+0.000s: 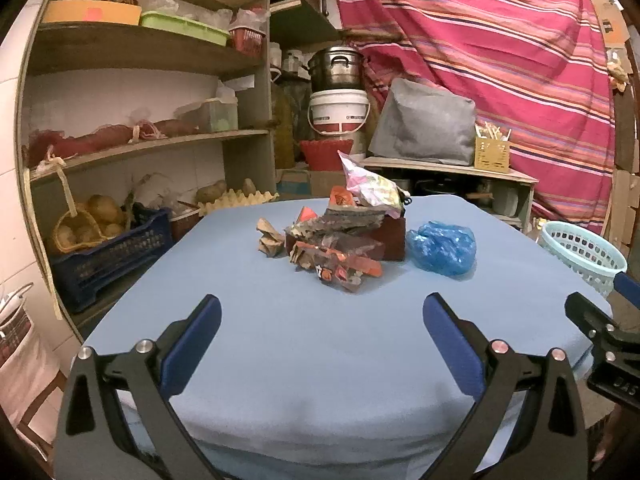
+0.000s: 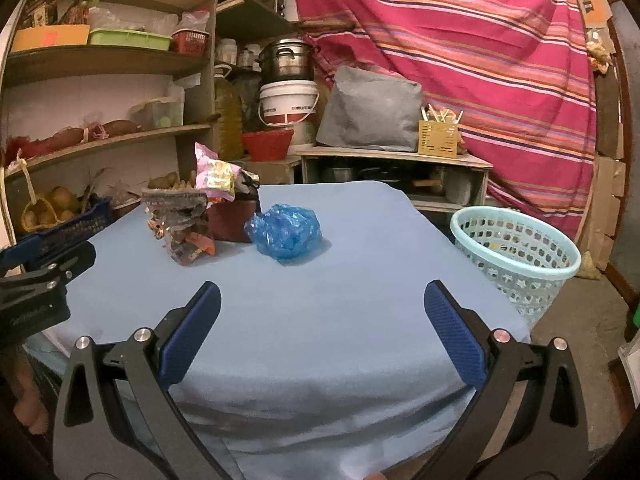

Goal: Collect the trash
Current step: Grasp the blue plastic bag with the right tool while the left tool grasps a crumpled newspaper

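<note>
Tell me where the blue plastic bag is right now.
The crumpled blue plastic bag lies on the blue tablecloth, just right of the dark red box and wrapper pile.

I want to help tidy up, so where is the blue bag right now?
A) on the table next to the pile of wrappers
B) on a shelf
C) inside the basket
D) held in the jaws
A: the blue bag lies on the table beside the wrappers, while the basket stands off to the table's side and both sets of jaws are open and hold nothing.
</note>
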The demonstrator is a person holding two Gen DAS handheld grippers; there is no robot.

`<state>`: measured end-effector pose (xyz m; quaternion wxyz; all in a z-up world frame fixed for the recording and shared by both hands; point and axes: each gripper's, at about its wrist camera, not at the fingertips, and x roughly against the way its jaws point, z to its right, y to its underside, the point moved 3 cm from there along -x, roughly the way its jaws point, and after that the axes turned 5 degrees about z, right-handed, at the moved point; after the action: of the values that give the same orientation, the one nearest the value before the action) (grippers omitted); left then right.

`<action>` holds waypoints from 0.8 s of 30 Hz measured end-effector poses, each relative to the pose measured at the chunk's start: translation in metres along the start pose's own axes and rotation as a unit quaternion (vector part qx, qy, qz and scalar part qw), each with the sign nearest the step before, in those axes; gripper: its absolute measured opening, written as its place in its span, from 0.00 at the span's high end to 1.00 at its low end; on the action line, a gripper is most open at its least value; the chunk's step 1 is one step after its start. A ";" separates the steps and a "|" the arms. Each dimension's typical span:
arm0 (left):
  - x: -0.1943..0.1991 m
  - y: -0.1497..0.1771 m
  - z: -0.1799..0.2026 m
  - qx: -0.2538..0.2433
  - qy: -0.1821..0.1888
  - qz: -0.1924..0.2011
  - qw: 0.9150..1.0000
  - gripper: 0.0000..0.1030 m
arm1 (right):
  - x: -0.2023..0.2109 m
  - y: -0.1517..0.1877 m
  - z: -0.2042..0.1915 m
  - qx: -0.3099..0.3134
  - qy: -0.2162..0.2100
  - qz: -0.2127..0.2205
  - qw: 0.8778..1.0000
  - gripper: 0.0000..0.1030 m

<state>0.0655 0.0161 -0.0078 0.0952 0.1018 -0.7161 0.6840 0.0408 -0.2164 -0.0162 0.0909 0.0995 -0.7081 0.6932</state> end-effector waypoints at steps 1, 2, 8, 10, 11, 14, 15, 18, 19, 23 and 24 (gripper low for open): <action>-0.004 -0.003 0.000 0.001 0.001 -0.002 1.000 0.04 | -0.002 -0.003 0.001 0.001 0.001 0.001 1.000 0.04; -0.010 -0.009 -0.001 0.004 0.003 -0.006 1.000 0.04 | -0.005 -0.008 0.001 0.004 0.002 0.000 1.000 0.04; -0.045 -0.043 -0.002 0.012 0.011 -0.012 1.000 0.04 | -0.038 -0.037 0.009 0.004 -0.006 -0.015 1.000 0.04; -0.058 -0.055 -0.002 0.010 0.007 -0.012 1.000 0.04 | -0.053 -0.047 0.012 0.007 -0.011 -0.022 1.000 0.04; -0.064 -0.061 -0.002 0.008 0.003 -0.012 1.000 0.04 | -0.063 -0.053 0.013 0.011 -0.013 -0.028 0.999 0.04; -0.081 -0.078 -0.005 0.005 -0.013 -0.010 1.000 0.04 | -0.089 -0.067 0.014 0.025 -0.016 -0.038 0.999 0.04; -0.088 -0.084 -0.006 0.005 -0.021 -0.012 1.000 0.04 | -0.096 -0.069 0.013 0.031 -0.017 -0.040 0.999 0.04; -0.106 -0.098 -0.010 0.016 -0.024 -0.015 0.999 0.04 | -0.125 -0.074 0.009 0.043 -0.024 -0.052 0.997 0.04; -0.111 -0.102 -0.012 0.018 -0.025 -0.015 0.999 0.04 | -0.140 -0.073 0.008 0.041 -0.031 -0.060 0.997 0.04; -0.130 -0.101 -0.019 0.019 -0.025 -0.023 0.999 0.04 | -0.181 -0.065 0.015 0.012 -0.034 -0.101 0.994 0.04; -0.134 -0.097 -0.021 0.018 -0.026 -0.027 0.999 0.04 | -0.189 -0.062 0.015 0.010 -0.032 -0.112 0.993 0.04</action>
<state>0.2215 0.0346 0.0495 0.0932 0.1409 -0.7029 0.6909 0.2397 -0.2295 -0.0076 0.1444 0.2008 -0.6880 0.6823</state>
